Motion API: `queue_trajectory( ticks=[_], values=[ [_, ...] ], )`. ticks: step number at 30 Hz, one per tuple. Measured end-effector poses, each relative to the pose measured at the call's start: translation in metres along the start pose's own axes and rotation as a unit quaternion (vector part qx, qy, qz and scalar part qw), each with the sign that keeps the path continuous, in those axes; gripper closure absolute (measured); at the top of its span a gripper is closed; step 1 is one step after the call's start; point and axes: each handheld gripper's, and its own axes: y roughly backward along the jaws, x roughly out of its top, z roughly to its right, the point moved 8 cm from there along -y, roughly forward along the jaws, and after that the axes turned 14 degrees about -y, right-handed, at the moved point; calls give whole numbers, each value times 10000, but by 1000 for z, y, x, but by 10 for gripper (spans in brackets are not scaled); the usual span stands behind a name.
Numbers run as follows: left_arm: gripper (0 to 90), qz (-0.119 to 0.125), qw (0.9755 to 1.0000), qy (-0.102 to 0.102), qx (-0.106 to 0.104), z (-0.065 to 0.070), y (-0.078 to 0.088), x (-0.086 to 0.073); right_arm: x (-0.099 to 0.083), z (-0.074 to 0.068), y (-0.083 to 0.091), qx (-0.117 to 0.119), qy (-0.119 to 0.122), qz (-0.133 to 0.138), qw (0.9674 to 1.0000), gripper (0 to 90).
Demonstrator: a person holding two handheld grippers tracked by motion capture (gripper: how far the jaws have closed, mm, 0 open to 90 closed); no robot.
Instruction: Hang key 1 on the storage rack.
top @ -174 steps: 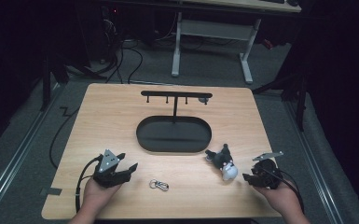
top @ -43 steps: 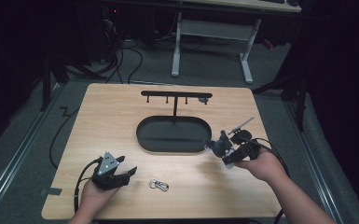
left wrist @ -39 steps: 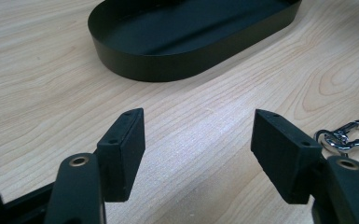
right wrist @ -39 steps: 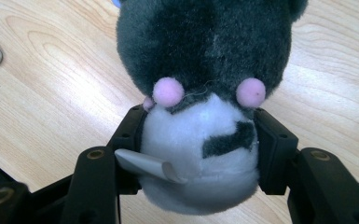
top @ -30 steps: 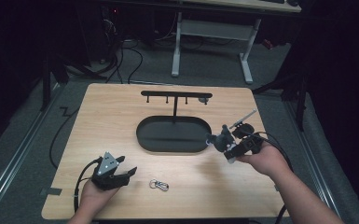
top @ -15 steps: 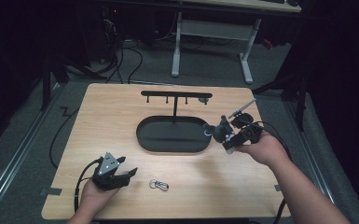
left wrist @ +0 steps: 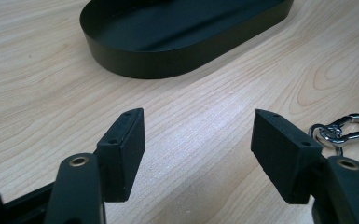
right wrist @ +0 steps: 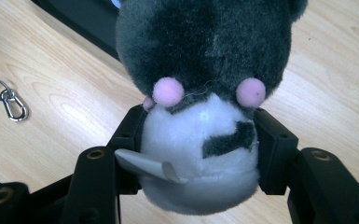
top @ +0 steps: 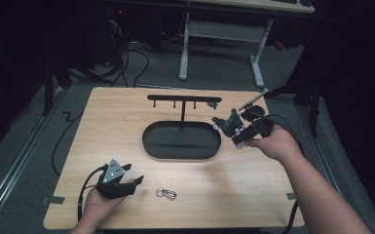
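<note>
Two tools: right tool (right wrist: pixel 198 140) grasping plush toy (right wrist: pixel 205 93) by its white belly, blank tag, left tool (left wrist: pixel 198 154) released.

High view: from above the near edge, facing forward and down. Gripper views: low, close, along their jaws. Shared across all: black tray (top: pixel 181 140) and key clip (top: pixel 166 193).

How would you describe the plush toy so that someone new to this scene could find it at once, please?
Start at the wooden table and find the black oval tray at its middle. Just past the tray's right end, the right gripper holds the plush toy off the table. It is the one soft thing here: dark grey fur, white belly, pink dots, unlike the metal clip lying near the front edge.
</note>
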Motion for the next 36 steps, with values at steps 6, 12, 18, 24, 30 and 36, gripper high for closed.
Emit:
queue_trajectory(
  ticks=[6,12,18,24,30,36],
  values=[
    [358,5,10000,1,-10,0,0,0,13,-3,10,-78,3,117,9999,461],
    [358,-4,10000,3,-37,1,0,0,28,-3,19,-190,-24,266,9995,461],
    [358,6,10000,16,-30,0,0,0,41,0,21,-251,-89,403,9988,460],
    [358,3,10000,13,-34,0,0,0,46,2,13,-376,-132,408,9984,460],
    [358,-23,10000,-4,-60,0,0,-1,46,7,3,-496,-178,404,9978,459],
    [358,-40,10000,-12,-74,1,-1,-1,40,8,-8,-447,-195,383,9981,458]
  ],
)
